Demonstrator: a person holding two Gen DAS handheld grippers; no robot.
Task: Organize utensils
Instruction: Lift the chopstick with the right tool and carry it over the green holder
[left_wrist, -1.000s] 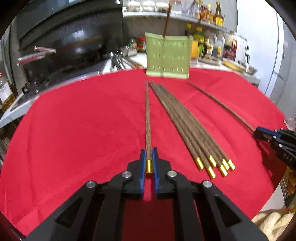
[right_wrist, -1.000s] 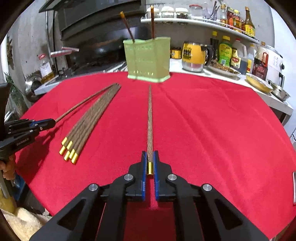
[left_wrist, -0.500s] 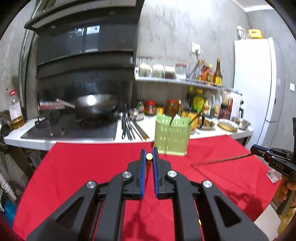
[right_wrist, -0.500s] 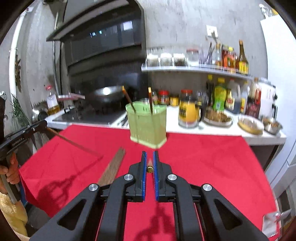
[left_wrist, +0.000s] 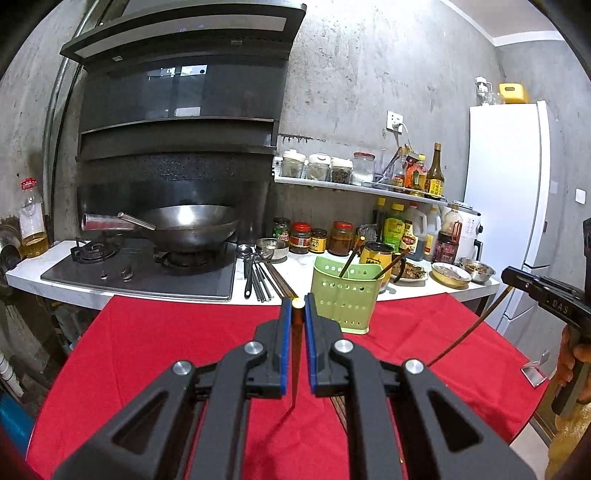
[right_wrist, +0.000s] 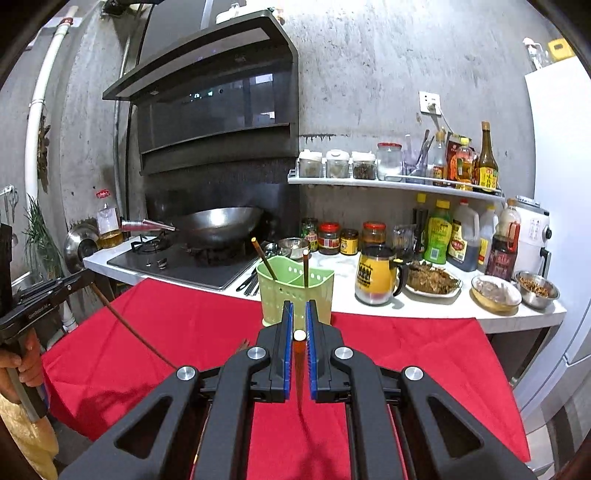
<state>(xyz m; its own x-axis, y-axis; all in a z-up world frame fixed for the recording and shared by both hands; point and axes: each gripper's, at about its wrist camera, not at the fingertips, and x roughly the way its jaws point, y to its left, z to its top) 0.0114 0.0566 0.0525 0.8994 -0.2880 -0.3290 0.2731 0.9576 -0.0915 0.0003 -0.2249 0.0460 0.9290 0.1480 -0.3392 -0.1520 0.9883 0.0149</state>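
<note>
The left gripper (left_wrist: 297, 306) clamps a brown wooden chopstick with a gold cap (left_wrist: 296, 350), tip hanging toward 6 o'clock above the red tablecloth (left_wrist: 166, 350). The right gripper (right_wrist: 299, 314) pinches another gold-capped brown chopstick (right_wrist: 298, 363) likewise. At 12 o'clock beyond stands the pale green perforated plastic utensil holder (right_wrist: 295, 291), holding two chopsticks.

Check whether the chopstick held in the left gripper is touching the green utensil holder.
Apart. The left wrist view shows the left gripper shut on its chopstick, which hangs point-down over the red cloth, short of the green utensil holder.
</note>
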